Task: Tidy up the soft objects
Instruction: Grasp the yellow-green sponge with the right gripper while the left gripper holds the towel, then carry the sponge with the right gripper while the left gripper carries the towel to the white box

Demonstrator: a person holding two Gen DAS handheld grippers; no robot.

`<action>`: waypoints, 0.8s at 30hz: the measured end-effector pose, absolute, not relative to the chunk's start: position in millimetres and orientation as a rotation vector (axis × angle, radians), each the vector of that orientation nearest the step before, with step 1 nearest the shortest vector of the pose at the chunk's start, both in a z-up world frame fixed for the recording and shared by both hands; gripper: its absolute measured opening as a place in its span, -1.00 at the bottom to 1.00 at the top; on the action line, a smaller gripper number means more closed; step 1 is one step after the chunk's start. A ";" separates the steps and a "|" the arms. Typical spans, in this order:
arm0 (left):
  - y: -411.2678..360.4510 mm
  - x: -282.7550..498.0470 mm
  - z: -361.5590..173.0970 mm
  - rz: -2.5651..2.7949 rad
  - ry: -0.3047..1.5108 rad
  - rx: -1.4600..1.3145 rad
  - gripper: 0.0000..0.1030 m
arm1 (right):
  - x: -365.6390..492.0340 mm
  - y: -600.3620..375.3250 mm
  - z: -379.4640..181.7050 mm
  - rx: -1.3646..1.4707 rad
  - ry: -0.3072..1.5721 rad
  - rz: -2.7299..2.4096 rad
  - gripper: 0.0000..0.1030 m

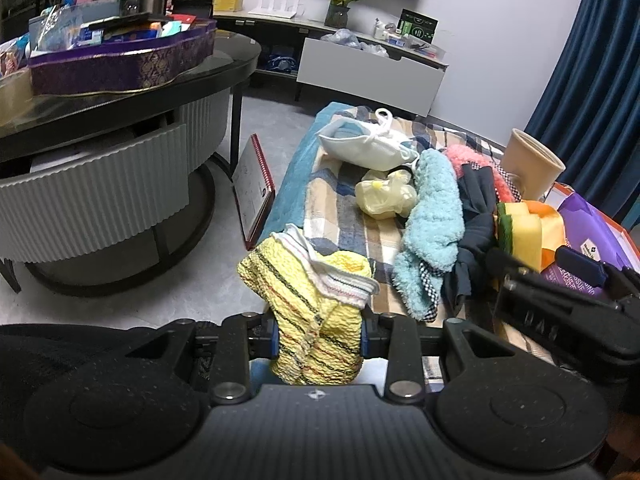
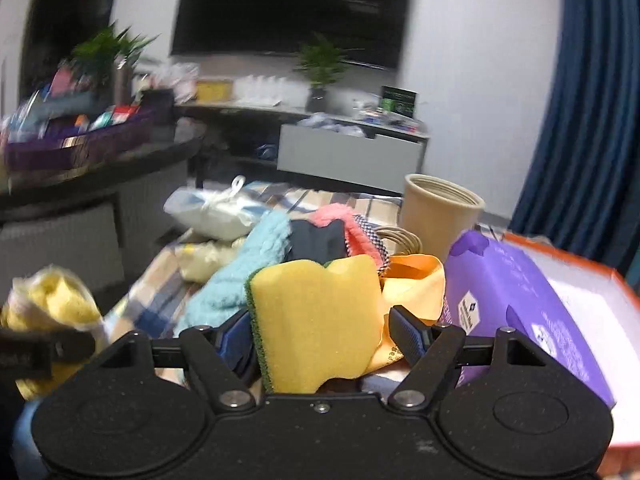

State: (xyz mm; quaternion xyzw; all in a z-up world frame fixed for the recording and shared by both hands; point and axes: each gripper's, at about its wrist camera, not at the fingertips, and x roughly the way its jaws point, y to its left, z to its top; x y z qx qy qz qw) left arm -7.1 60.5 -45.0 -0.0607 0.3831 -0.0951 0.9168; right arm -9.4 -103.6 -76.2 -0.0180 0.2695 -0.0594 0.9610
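My left gripper [image 1: 318, 336] is shut on a yellow knit cloth [image 1: 312, 280] with a white striped cloth folded over it, held at the near left edge of the plaid blanket [image 1: 340, 236]. The same cloth [image 2: 52, 304] shows at the left of the right wrist view. A yellow sponge with a green side [image 2: 316, 320] stands between the fingers of my right gripper [image 2: 320, 330]. The left pad touches its green side; the right pad stands a little apart from it. Beyond lie a fluffy blue cloth [image 1: 432, 220], a dark cloth [image 1: 476, 208], a pink fluffy cloth [image 1: 464, 154] and an orange cloth [image 2: 416, 280].
A white pouch [image 1: 360, 148] and a pale yellow bag [image 1: 380, 196] lie farther back on the blanket. A paper cup [image 1: 532, 168] stands at the right, beside a purple pack [image 2: 512, 300] in an orange-rimmed box [image 2: 592, 300]. A round coffee table [image 1: 120, 100] and a red notebook [image 1: 256, 192] are at the left.
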 end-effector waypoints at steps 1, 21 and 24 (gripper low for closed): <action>60.1 -7.5 -44.8 -0.196 0.787 -0.123 -0.33 | -7.4 -104.0 -77.2 -0.028 0.567 -0.099 0.71; 39.3 -1.3 -33.0 -0.222 0.797 -0.088 -0.33 | 1.3 -132.5 -61.1 0.044 0.608 -0.131 -0.29; 36.0 1.9 -26.5 -0.229 0.802 -0.105 -0.33 | -5.5 -138.4 -46.0 0.083 0.605 -0.096 -0.29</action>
